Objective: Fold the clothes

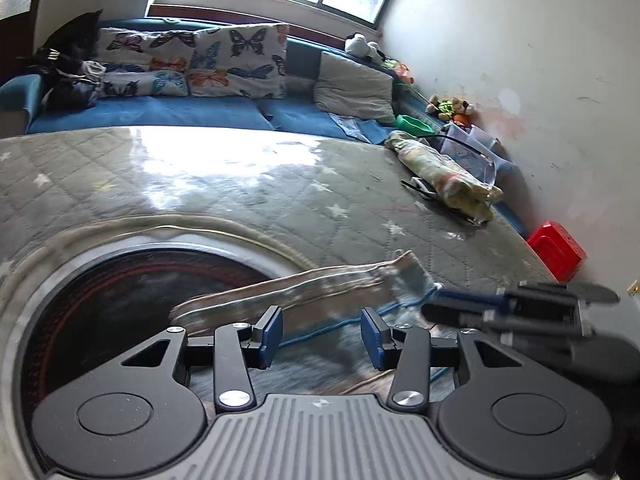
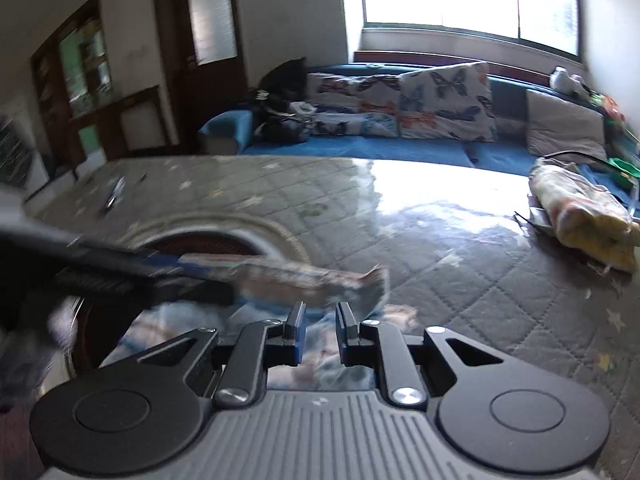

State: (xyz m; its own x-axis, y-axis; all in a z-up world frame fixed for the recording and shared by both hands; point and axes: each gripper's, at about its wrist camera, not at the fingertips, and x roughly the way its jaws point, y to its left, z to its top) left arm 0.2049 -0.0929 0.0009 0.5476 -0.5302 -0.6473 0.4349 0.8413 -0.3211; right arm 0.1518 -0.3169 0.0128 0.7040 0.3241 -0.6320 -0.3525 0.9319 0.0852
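Note:
A light patterned garment (image 1: 320,284) with a blue drawstring lies folded in a long strip on the grey quilted table, partly over a dark round inset (image 1: 132,300). My left gripper (image 1: 322,330) is open just above the cloth, holding nothing. My right gripper (image 2: 320,330) hovers over the same garment (image 2: 312,280) with its jaws a small gap apart and nothing between them. It shows blurred at the right of the left wrist view (image 1: 516,312). The left gripper crosses the right wrist view as a dark blur (image 2: 120,272).
A rolled pale yellow cloth bundle (image 1: 444,172) lies at the table's far right, also in the right wrist view (image 2: 580,216). Behind the table stands a blue sofa (image 1: 160,114) with butterfly cushions. A red box (image 1: 556,252) sits by the wall.

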